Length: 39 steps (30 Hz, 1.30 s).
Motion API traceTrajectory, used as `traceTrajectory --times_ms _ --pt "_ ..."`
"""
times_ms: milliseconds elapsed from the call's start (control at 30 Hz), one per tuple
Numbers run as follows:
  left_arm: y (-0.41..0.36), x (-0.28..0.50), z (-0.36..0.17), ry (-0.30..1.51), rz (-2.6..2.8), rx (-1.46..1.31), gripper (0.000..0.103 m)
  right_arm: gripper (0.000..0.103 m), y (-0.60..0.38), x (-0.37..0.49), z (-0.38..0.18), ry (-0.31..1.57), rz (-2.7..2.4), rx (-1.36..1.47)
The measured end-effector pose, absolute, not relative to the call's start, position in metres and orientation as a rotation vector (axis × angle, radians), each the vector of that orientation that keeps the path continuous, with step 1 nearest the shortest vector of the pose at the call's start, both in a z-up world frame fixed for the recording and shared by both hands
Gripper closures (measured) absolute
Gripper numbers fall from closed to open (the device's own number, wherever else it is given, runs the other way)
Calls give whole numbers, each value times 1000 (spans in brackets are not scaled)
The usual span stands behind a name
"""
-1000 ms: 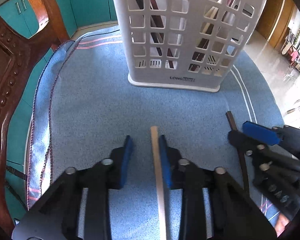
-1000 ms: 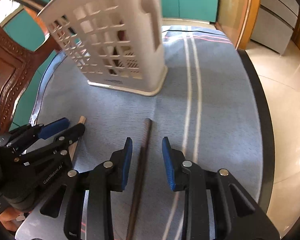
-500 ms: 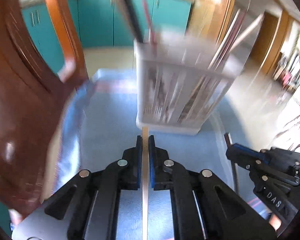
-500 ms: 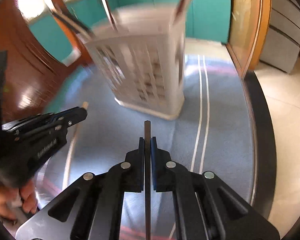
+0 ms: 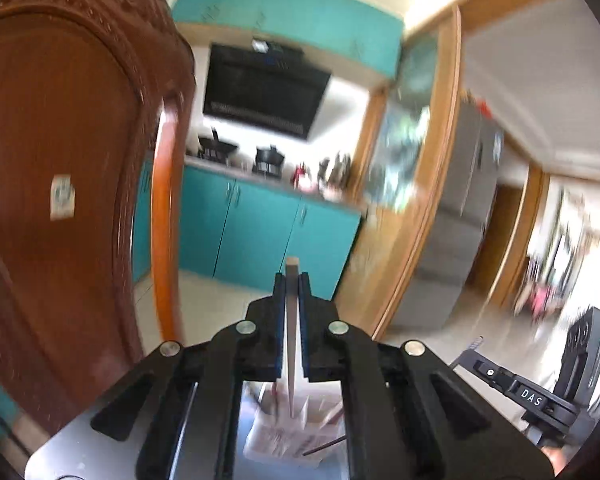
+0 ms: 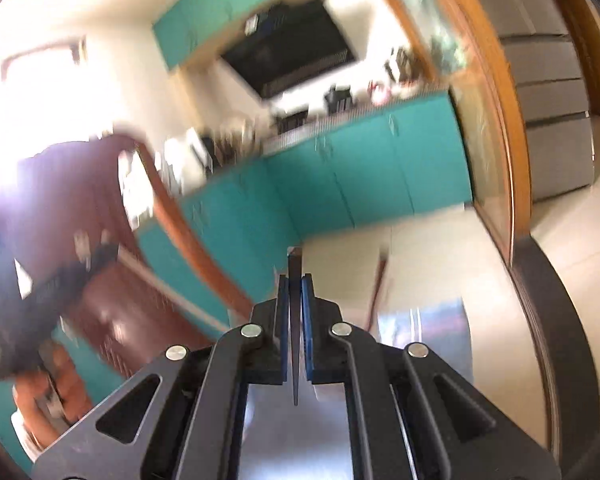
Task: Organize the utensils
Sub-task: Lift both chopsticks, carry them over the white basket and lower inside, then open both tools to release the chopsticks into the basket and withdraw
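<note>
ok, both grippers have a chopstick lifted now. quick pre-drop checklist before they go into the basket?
1. Left gripper shut on the light chopstick: ok.
2. Right gripper shut on the dark chopstick: ok.
3. Both chopsticks run straight along the fingers, not skewed: ok.
4. Basket located: ok for the left wrist view, where it shows below the light chopstick's lower end; cannot tell for the right, where it is not clearly in view.
5. Light chopstick's lower tip inside or above the rim: cannot tell, blurred.
6. Gap between the two grippers: ok, the right one shows off to the side at the left view's edge, apart.
</note>
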State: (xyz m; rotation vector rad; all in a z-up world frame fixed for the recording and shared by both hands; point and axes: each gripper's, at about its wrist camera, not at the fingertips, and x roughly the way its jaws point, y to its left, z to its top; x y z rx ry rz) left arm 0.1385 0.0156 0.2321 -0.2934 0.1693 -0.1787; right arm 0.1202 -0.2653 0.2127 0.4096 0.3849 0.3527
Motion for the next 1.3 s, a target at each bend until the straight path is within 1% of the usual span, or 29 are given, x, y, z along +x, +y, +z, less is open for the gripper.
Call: traceTrajectory --times_ms 67,133,200,300,400,500,667,700,733,767,800,833,900,933,967,1000,1033,1100,1133,1200,1300 --pt "15 151 232 161 -164 -306 96 96 -270 127 228 300 294 426" --pt "13 174 220 173 -155 -317 96 96 -268 135 233 247 217 400" --pt "7 193 208 226 -150 -316 96 96 -268 141 227 244 186 381" --pt "-10 230 179 327 -132 -263 96 96 -258 160 205 290 164 346" --pt "-18 248 153 401 -128 -248 96 96 -247 173 183 355 148 302" --pt "-25 258 133 451 -135 -243 96 96 -233 181 162 415 151 260" --pt "-38 261 109 501 -131 -199 95 96 -220 180 143 478 159 216" --pt "-39 259 109 497 -127 -190 93 93 -221 177 142 485 156 206" --pt "-38 252 107 496 -125 -179 91 85 -220 177 142 486 151 196" --pt "-38 246 105 493 -124 -169 83 78 -221 171 141 480 145 185" --pt "-37 240 105 485 -118 -161 79 61 -222 165 141 470 143 179" --pt "-32 230 105 478 -113 -159 72 47 -224 159 140 454 140 178" --pt "-27 214 103 468 -121 -156 56 42 -231 139 139 405 135 180" --pt "-23 204 101 457 -125 -155 51 39 -234 130 137 390 140 176" --pt "-19 195 98 447 -122 -152 42 36 -236 117 134 373 140 163" --pt "-14 180 93 440 -115 -147 34 27 -239 103 129 358 127 150" --pt "-11 171 89 437 -108 -142 32 20 -240 95 124 353 116 142" --pt "-6 146 77 440 -82 -114 21 14 -246 71 107 369 90 121" --pt "-4 137 73 440 -70 -99 19 11 -246 66 103 380 84 117" --pt "-2 116 67 436 -47 -63 11 10 -248 49 92 424 64 112" --pt "-3 89 66 419 -19 -23 7 6 -250 30 89 443 59 133"
